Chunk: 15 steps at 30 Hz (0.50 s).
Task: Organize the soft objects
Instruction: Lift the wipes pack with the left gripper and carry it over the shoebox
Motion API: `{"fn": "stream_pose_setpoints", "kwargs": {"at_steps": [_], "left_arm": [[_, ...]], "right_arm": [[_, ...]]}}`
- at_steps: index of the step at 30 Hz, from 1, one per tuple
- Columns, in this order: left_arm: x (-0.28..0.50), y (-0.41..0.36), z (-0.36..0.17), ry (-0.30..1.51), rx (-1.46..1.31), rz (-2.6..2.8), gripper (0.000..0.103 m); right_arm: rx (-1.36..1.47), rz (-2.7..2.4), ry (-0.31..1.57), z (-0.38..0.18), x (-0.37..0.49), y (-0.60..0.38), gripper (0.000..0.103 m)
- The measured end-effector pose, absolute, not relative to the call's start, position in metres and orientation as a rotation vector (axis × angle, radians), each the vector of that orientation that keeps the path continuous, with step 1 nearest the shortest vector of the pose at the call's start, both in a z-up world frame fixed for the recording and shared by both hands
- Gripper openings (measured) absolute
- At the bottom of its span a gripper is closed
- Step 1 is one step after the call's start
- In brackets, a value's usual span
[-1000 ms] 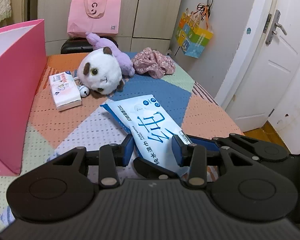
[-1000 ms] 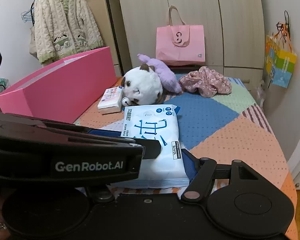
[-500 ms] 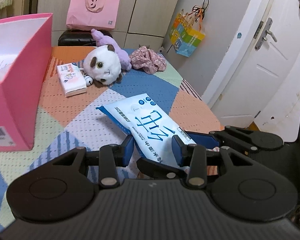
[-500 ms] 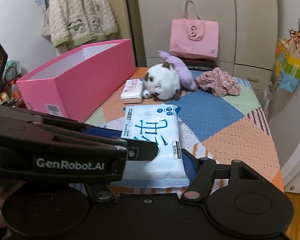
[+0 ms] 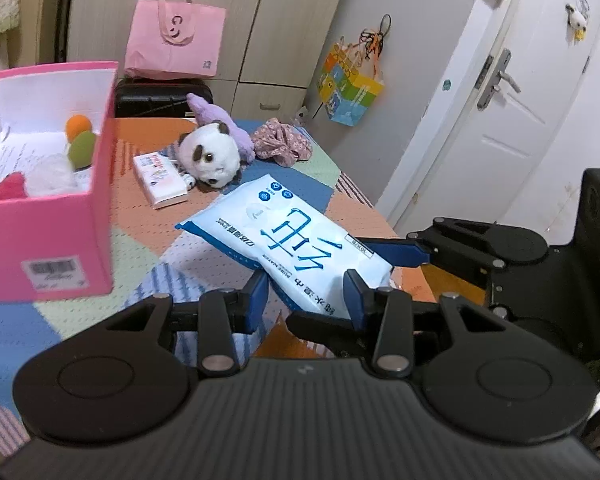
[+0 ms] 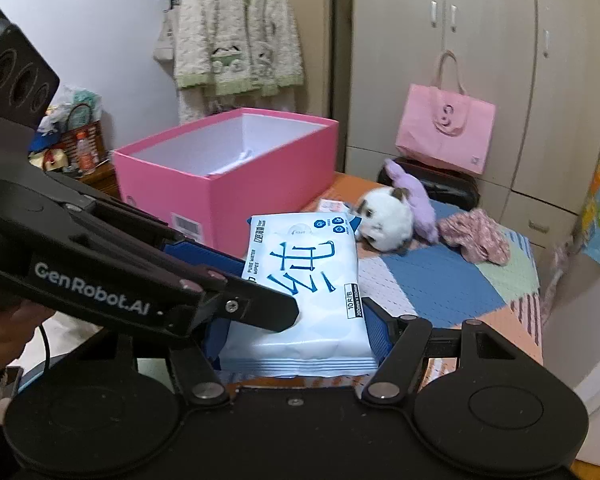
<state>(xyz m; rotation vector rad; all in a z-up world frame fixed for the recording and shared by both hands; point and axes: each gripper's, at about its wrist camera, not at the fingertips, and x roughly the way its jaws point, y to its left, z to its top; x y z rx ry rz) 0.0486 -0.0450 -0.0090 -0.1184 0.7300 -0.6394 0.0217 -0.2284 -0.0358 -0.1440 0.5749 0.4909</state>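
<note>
Carrying a wet-wipes pack [image 6: 304, 280] with both grippers.
Left gripper [image 5: 306, 300] pinches one near corner, right gripper [image 6: 296, 336] clamps the pack's end; two holds probably keep it from sagging toward the pink box [image 5: 48, 236], frame left.

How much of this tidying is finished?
Partly done: the pink box already holds an orange ball, a green ball and more. In hand: both the left gripper and right gripper clamp the wipes pack, lifted off the bed. Left: tissue pack, plush panda, floral cloth.
</note>
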Motion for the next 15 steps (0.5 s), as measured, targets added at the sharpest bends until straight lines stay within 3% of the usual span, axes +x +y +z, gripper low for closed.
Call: {"fn": "stream_pose_setpoints", "kwargs": {"at_steps": [15], "left_arm": [[0.021, 0.048, 0.026, 0.694, -0.132, -0.565, 0.039]], "right_arm": [[-0.146, 0.624, 0.549, -0.002, 0.010, -0.151, 0.072]]}}
